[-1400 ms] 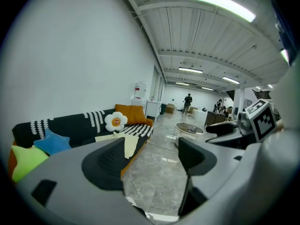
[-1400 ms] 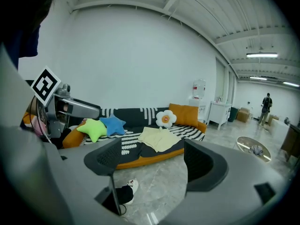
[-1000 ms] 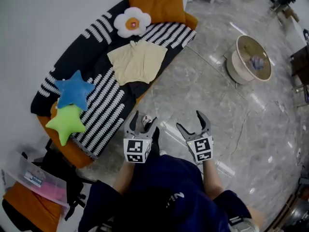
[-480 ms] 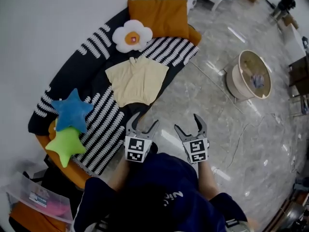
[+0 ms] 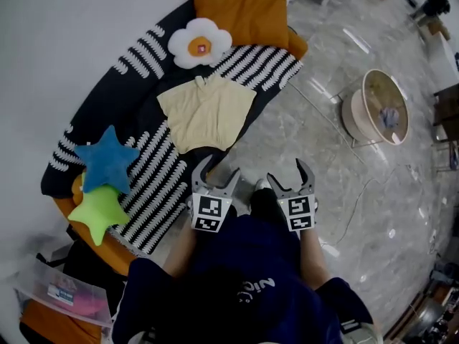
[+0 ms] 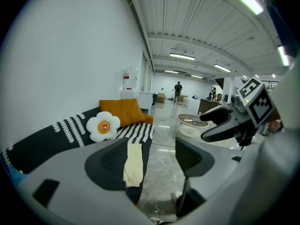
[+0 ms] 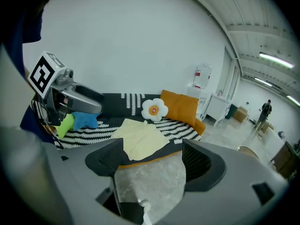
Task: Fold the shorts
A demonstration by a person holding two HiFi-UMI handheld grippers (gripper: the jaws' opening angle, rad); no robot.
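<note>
shorts (image 5: pixel 206 112) lie flat while left gripper (image 5: pixel 217 171) and right gripper (image 5: pixel 289 174) gape empty; pinching one layer could drag them crooked.

In the left gripper view most of the shorts (image 6: pixel 133 165) is hidden behind a jaw, and only a narrow strip is seen. The green star cushion (image 5: pixel 97 211) is partly covered by the blue star cushion (image 5: pixel 106 160). What's lying on the round table (image 5: pixel 373 84) can't be made out. The distant person (image 6: pixel 178 89) is too small to be told.
</note>
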